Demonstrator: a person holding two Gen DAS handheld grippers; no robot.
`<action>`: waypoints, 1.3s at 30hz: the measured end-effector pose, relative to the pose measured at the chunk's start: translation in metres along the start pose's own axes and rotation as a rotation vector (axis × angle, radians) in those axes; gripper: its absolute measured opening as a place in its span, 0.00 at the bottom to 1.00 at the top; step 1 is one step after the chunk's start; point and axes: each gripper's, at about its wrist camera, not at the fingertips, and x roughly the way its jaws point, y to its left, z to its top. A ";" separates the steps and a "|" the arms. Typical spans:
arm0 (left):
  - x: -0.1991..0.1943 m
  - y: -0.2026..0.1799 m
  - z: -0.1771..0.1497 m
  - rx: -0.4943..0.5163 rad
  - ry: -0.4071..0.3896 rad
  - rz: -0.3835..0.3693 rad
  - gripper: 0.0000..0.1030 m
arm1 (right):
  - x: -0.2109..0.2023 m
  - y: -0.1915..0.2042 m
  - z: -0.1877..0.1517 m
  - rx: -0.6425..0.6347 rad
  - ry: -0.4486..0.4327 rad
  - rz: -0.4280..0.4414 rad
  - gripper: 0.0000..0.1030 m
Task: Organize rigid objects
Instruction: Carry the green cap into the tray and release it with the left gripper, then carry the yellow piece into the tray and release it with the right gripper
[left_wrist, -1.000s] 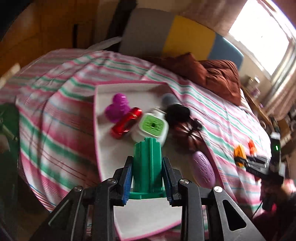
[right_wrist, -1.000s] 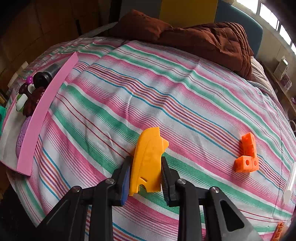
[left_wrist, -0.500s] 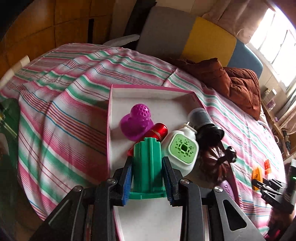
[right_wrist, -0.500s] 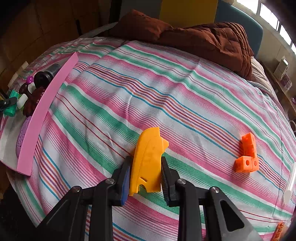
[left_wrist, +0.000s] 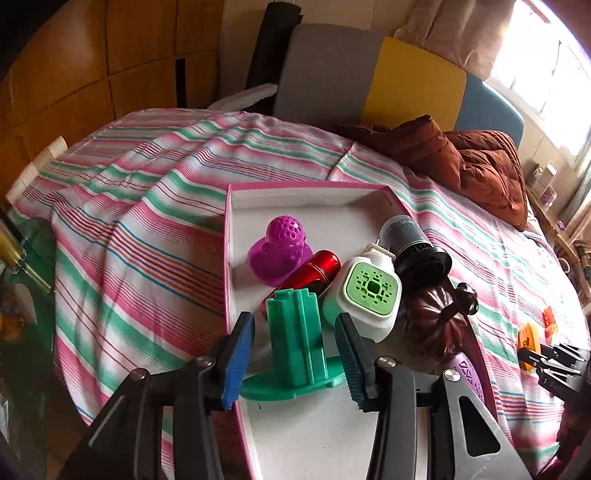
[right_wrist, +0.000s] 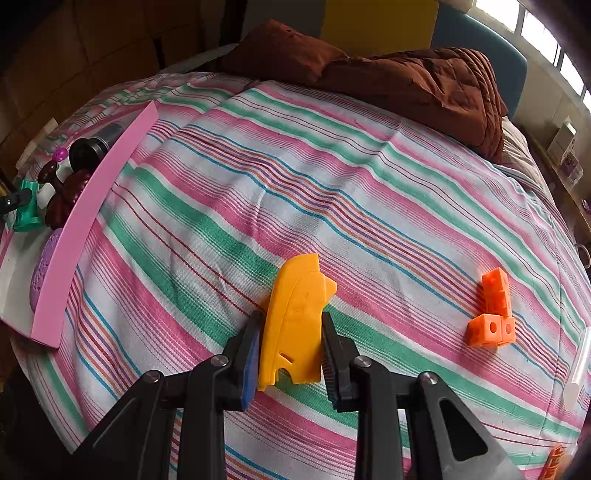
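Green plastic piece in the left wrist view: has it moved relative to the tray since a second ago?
Yes. The green plastic piece now stands on the tray floor beside the red cylinder; the left gripper jaws just opened, clear of it.

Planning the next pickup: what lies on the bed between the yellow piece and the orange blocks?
Nothing; only bare striped sheet separates yellow piece from orange blocks, right wrist view.

Each camera looked steeply down along its own fingers: the left close over the pink tray (left_wrist: 236, 206), the right over the striped bedspread (right_wrist: 332, 184); both showed tray and bedspread.
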 end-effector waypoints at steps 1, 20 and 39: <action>-0.002 0.000 0.000 -0.001 -0.006 0.002 0.45 | 0.000 0.000 0.000 -0.001 0.000 -0.001 0.27; -0.051 -0.004 -0.018 0.028 -0.077 0.005 0.49 | 0.001 -0.004 0.001 -0.014 -0.006 -0.018 0.27; -0.051 -0.006 -0.033 0.046 -0.057 0.015 0.49 | -0.004 0.007 -0.005 -0.041 -0.010 -0.042 0.26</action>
